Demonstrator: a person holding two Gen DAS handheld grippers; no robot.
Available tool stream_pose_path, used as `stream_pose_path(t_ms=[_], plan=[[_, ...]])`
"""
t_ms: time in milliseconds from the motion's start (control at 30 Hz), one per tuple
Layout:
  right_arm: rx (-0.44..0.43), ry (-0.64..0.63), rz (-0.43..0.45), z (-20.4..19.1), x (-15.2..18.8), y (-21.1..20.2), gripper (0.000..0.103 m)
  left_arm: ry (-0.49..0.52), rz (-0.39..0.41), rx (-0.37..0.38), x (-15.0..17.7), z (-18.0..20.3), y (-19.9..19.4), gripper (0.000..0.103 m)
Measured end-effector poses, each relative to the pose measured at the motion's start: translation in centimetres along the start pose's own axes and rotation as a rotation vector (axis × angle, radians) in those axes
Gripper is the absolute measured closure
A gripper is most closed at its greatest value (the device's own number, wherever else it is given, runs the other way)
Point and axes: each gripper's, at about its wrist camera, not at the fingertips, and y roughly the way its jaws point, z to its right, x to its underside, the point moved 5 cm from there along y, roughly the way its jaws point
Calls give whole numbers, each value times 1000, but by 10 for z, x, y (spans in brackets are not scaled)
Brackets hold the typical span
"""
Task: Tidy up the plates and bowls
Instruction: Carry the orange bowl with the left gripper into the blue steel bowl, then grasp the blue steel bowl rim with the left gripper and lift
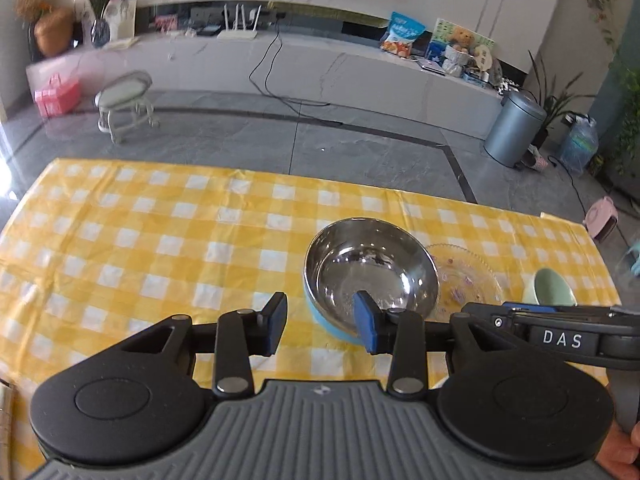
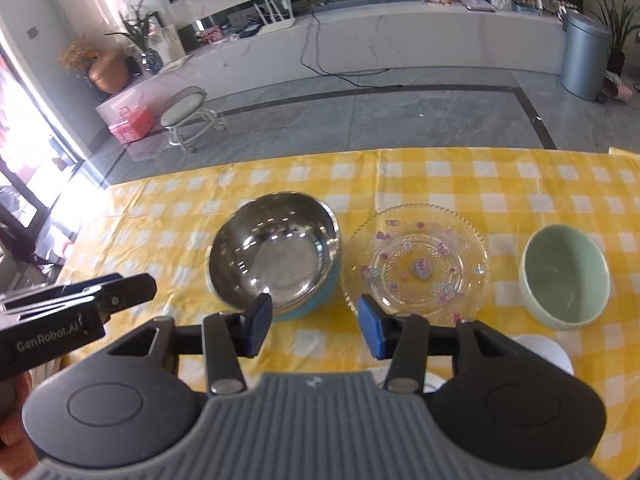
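Observation:
A steel bowl (image 1: 372, 268) with a light blue outside stands on the yellow checked cloth. To its right lie a clear glass plate (image 1: 468, 280) with small pink flowers and a pale green bowl (image 1: 554, 290). My left gripper (image 1: 322, 326) is open, and the steel bowl's near left rim lies between its blue pads, untouched. In the right wrist view the steel bowl (image 2: 276, 256), glass plate (image 2: 416, 264) and green bowl (image 2: 566, 276) stand in a row. My right gripper (image 2: 316, 326) is open and empty, just before the gap between steel bowl and plate.
The yellow checked tablecloth (image 2: 500, 184) covers the table, whose far edge drops to a grey tiled floor. A white dish (image 2: 546, 354) shows partly under my right gripper. The cloth left of the steel bowl is bare. A stool and a metal bin stand far off on the floor.

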Motion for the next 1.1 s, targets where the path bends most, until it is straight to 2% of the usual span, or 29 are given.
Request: stream_pose_path(t_ms=[167, 233, 300, 467, 500, 633, 800, 867, 1100], plan=[[-4, 58, -56, 8, -14, 38, 57, -12, -41, -32, -7, -9, 37, 58], [-5, 69, -72, 9, -17, 50, 58, -27, -68, -19, -8, -9, 48, 58], [3, 79, -93, 10, -18, 61, 63, -39, -91, -9, -7, -9, 58, 58], [6, 106, -123, 13, -20, 82, 64, -42, -128, -36, -6, -12, 76, 58], [3, 110, -128, 13, -20, 85, 68, -43, -132, -37, -6, -12, 78, 59], [-1, 132, -147, 15, -17, 95, 75, -43, -136, -42, -8, -11, 81, 69], [-9, 144, -151, 15, -17, 100, 86, -38, -135, -38, -7, -9, 83, 87], [-8, 152, -151, 15, -17, 101, 86, -47, -138, -26, -7, -7, 84, 93], [6, 199, -160, 16, -14, 94, 93, -21, -111, -52, -9, 3, 63, 95]])
